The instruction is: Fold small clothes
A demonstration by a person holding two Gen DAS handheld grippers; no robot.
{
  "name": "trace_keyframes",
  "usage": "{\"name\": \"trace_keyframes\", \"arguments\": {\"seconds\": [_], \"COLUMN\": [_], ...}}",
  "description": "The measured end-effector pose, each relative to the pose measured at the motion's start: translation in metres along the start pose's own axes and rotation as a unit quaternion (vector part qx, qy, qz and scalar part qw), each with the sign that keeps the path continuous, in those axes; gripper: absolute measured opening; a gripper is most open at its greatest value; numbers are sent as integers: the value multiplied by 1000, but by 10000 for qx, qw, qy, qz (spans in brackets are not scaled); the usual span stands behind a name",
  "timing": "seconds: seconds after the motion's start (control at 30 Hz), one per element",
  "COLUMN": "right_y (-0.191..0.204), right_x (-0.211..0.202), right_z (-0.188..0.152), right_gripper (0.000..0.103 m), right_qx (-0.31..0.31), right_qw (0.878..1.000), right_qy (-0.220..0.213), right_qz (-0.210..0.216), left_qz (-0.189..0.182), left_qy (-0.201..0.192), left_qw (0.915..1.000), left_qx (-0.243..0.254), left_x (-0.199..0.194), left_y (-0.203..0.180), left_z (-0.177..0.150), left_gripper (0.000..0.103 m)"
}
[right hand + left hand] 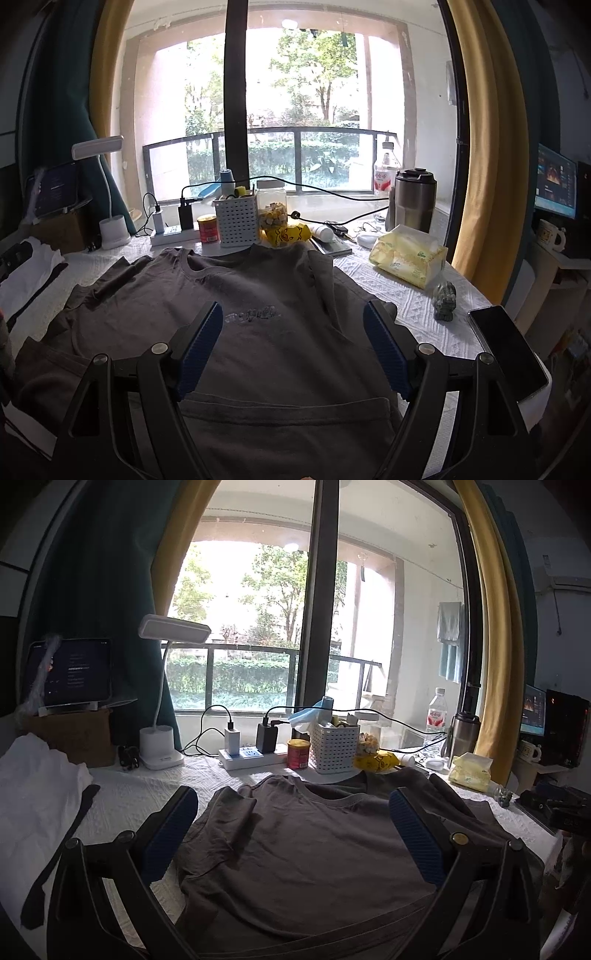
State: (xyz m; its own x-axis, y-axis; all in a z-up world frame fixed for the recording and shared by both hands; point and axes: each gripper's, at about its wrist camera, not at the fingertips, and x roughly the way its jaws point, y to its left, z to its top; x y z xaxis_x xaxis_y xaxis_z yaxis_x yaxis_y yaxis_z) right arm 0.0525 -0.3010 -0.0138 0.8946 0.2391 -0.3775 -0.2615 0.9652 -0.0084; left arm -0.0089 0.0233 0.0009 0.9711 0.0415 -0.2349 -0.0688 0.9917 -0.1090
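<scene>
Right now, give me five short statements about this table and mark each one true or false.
1. The dark grey cotton T-shirt lies spread flat on the white textured tablecloth. True.
2. The right gripper is shut on the shirt's collar. False: it is open above the shirt, holding nothing.
3. The left gripper is open. True.
4. The red round tin stands inside the white perforated plastic basket. False: it stands on the table beside the basket.
5. The black smartphone lies on top of the shirt. False: it lies on the tablecloth near the table's edge, apart from the shirt.
</scene>
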Motion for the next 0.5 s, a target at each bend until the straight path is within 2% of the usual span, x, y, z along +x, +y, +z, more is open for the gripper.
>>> {"name": "trace_keyframes", "arguments": {"seconds": [0.5], "right_y": [0], "right_x": [1], "right_z": [-2], "right_gripper": [81], "right_qx": [24], "right_qw": [10000], "right_qy": [14], "right_qz": [-13], "left_qz": [-76], "left_qy": [-38], "left_qw": [10000], "left_qx": [27], "left_x": [-3], "left_y": [0], "left_z": [1], "left_gripper": [102]}}
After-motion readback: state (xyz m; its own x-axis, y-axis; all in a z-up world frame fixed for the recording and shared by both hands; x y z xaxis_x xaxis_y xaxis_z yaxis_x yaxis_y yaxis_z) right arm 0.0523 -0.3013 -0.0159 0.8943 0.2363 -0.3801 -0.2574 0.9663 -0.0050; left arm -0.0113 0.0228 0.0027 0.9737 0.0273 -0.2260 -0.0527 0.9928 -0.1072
